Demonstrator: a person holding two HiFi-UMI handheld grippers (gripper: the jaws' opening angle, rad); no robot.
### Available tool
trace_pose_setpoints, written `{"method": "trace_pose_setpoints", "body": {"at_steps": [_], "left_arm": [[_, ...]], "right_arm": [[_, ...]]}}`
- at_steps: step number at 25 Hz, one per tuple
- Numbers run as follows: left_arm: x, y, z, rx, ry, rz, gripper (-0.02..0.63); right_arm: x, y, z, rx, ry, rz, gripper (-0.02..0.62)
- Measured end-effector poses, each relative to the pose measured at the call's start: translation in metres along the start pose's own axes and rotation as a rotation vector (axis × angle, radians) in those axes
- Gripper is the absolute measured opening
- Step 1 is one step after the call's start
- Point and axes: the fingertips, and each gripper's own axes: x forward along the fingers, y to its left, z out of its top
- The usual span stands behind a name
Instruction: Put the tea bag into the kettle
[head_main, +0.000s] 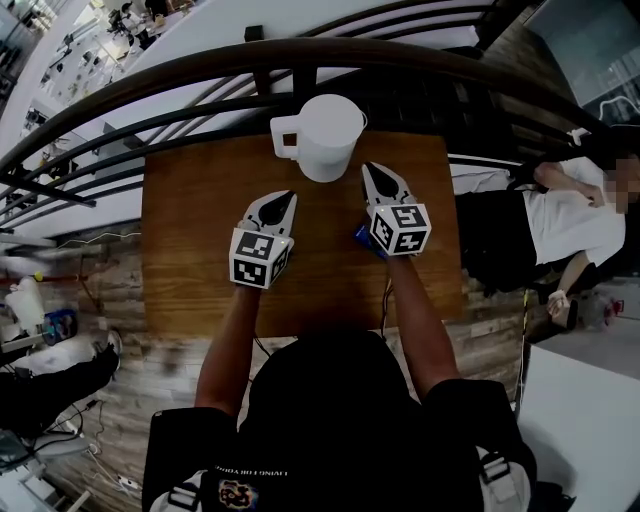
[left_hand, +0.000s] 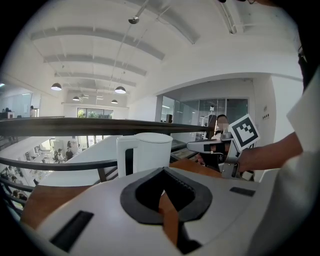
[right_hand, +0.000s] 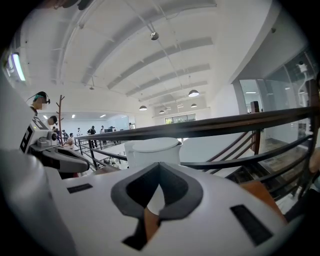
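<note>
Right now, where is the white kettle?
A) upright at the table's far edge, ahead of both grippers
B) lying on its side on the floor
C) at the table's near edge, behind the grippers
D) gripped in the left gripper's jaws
A: in the head view the kettle stands upright at the far edge of the table, just beyond the tips of the left gripper and the right gripper.

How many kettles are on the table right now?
1. The white kettle stands at the wooden table's far edge, by the railing, ahead of the left gripper and right gripper. Those cover little tabletop, so another is unlikely.
</note>
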Motion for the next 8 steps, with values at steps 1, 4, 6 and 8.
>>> {"method": "trace_pose_setpoints", "body": {"at_steps": [1, 4, 6, 8], "left_arm": [[-0.0001, 0.0, 0.0005, 0.001, 0.0, 0.0, 0.005], [-0.0014, -0.0001, 0.0017, 0.003, -0.002, 0.0, 0.005], [-0.0028, 0.0, 0.002, 0.002, -0.004, 0.001, 0.005], [-0.0042, 0.0003, 0.0021, 0.002, -0.006, 0.002, 0.005]], "right_arm": [[-0.0008, 0.0008, -0.0004, -0.001, 0.002, 0.001, 0.016], [-0.0035, 0.0042, -0.0014, -0.006, 0.006, 0.006, 0.015], [-0.0049, 0.0071, -0.0023, -0.01, 0.008, 0.009, 0.016], [-0.0061, 0.0101, -0.0033, -0.014, 0.01, 0.013, 0.015]]}}
